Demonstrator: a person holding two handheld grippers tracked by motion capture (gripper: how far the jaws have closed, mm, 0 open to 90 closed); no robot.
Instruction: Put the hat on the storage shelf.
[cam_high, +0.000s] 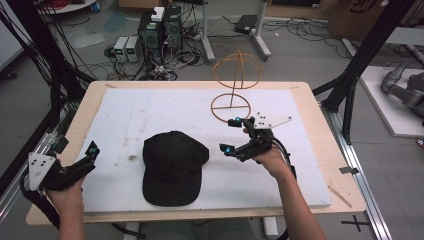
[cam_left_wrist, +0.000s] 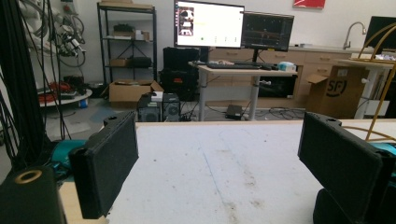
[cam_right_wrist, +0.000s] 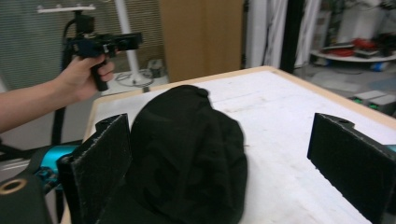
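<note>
Just left of the right gripper (cam_high: 235, 136), whose jaws gape empty toward it, the black cap (cam_high: 172, 166) lies mid-surface, brim nearest the person (left gripper (cam_high: 90, 156), likewise spread, sits farther off).

"sf" logo on the cardboard box (cam_left_wrist: 337, 91) beside the desk

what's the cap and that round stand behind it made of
Cap: looks like soft black fabric, matte, creased and slumped in the right gripper view. Stand: thin tan hoops and ring base, probably bent wood or rattan, though coated wire can't be ruled out.
</note>
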